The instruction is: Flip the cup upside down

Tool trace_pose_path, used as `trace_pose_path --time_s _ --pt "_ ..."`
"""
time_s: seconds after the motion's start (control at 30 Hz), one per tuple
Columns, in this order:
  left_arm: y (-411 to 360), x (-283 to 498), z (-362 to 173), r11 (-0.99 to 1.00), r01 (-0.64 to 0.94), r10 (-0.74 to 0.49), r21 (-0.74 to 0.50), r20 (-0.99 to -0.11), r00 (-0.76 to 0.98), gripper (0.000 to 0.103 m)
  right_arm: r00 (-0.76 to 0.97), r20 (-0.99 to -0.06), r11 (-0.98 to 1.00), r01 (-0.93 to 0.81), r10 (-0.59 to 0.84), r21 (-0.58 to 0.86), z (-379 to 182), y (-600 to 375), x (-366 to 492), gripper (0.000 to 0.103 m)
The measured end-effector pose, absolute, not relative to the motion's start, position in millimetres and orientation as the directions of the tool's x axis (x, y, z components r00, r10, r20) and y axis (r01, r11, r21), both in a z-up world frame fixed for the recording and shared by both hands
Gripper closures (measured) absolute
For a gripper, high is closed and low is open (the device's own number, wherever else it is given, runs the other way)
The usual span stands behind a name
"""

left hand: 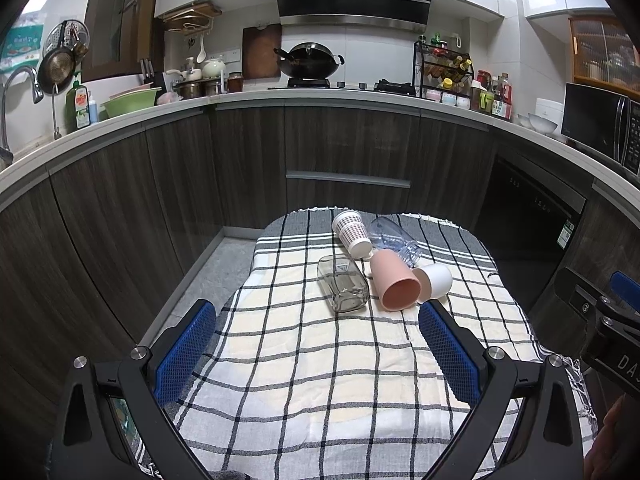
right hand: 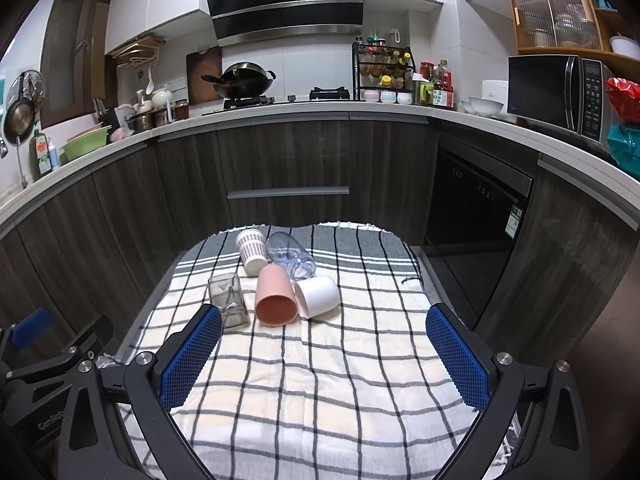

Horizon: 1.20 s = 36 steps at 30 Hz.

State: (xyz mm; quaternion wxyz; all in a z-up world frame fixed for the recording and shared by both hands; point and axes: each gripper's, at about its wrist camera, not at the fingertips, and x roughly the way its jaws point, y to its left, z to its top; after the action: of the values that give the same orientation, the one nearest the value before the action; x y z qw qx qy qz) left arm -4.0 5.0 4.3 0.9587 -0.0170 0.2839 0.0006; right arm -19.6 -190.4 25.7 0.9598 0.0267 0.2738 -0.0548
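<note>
Your left gripper (left hand: 316, 354) hangs with its blue pads spread wide and nothing between them, low over the near part of the checked cloth (left hand: 320, 380). Your right gripper (right hand: 324, 358) is just as wide and just as empty. All five cups lie on their sides in a tight cluster toward the far end of the cloth, well apart from both grippers, so no cup is flipped yet.

The crowding is your main risk. The pink cup (left hand: 394, 284) seems to touch the white cup (left hand: 436, 280) on one side and the spotted cup (left hand: 352, 234) at its base, with the clear bottle-shaped cup (left hand: 394, 240) just behind. Push a finger into that cluster and you will likely knock a neighbour, and round cups on their sides roll easily, perhaps off the cloth's edge. The square glass (left hand: 344, 282) lies a little apart and looks the easiest to reach, but smooth glass may slip in the pads as you turn it. The loose cloth could also bunch under a finger.

The left camera shows the gap between the glass and the pink cup plainly, and your right gripper's body at its right edge. The right camera half hides the glass behind its own left finger (right hand: 192, 356), but shows the white cup's whole side and the pink cup's open mouth facing you.
</note>
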Motion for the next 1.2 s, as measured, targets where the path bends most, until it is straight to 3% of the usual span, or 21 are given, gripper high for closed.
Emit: trace_pose_path --time_s 1.2 --pt "-4 14 2 1.000 0.006 -0.020 -0.026 -0.556 0.831 0.000 0.851 -0.516 0.994 0.110 -0.094 0.001 29 -189 -14 0.001"
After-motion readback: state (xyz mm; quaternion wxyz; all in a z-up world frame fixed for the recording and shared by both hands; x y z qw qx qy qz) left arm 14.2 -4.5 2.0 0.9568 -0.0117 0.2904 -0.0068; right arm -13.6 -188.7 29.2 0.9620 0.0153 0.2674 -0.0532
